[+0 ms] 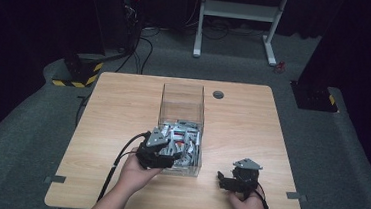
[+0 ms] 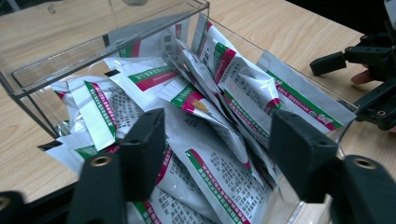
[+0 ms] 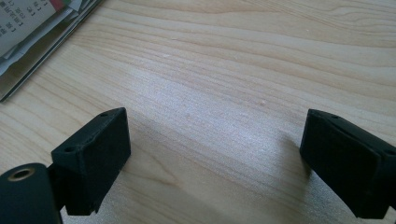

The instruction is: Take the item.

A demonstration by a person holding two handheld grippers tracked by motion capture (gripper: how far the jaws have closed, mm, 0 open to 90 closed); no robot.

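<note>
Pick step: left gripper (image 2: 212, 154) unclenched, jaws straddling a sachet (image 2: 215, 179) atop the pile in the clear box (image 1: 182, 104), right gripper (image 3: 215, 163) released beside the box; next, clench and lift

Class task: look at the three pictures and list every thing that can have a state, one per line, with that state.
Clear box: upright on the table, top open, about half full.
Sachets: sealed, heaped loosely in the box.
Left hand-held gripper: jaws apart over the sachets, gripping nothing.
Right hand-held gripper: jaws wide open, empty, above bare wood.
Table: wooden top, level.
</note>
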